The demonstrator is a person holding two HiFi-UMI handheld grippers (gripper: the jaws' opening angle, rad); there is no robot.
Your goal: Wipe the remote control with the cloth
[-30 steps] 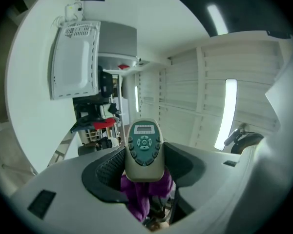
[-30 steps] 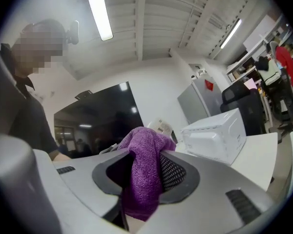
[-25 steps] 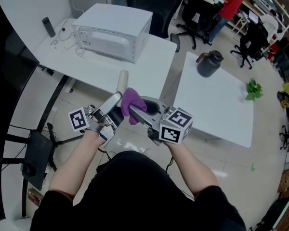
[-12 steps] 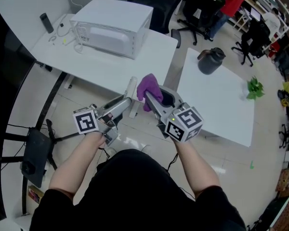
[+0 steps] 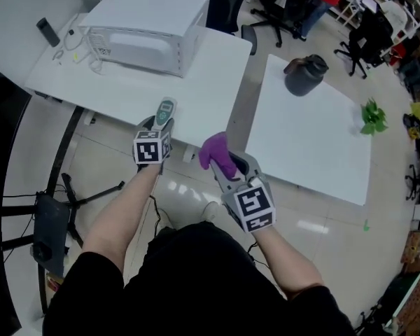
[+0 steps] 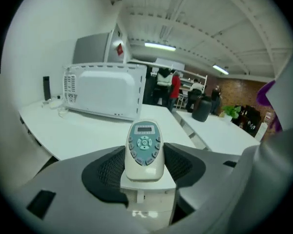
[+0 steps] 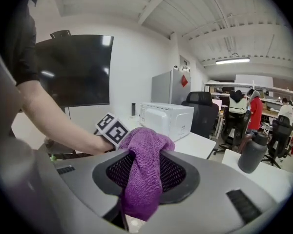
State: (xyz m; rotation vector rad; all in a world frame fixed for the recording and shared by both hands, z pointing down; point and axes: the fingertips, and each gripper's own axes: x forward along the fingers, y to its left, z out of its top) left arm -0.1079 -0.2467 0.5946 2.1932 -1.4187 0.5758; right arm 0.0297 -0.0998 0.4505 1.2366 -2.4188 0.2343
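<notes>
My left gripper (image 5: 159, 126) is shut on a white remote control (image 5: 164, 113) with a teal button panel; in the left gripper view the remote (image 6: 144, 149) stands upright between the dark pads, buttons facing the camera. My right gripper (image 5: 227, 164) is shut on a purple cloth (image 5: 217, 152), which bunches over the pads in the right gripper view (image 7: 144, 172). The two grippers are held apart in the air in front of the table edge, the cloth clear of the remote. The left gripper's marker cube (image 7: 111, 128) shows in the right gripper view.
A white microwave (image 5: 144, 29) stands on the white table (image 5: 203, 89) beyond the remote. A second white table (image 5: 315, 145) to the right carries a dark kettle (image 5: 304, 74). Office chairs and people are at the back. A dark stand (image 5: 49, 222) is on the floor at left.
The cloth was touching the remote a second ago. The grippers have since drawn apart; the left one has swung the remote to point away, and the right one has drawn back with the cloth.
</notes>
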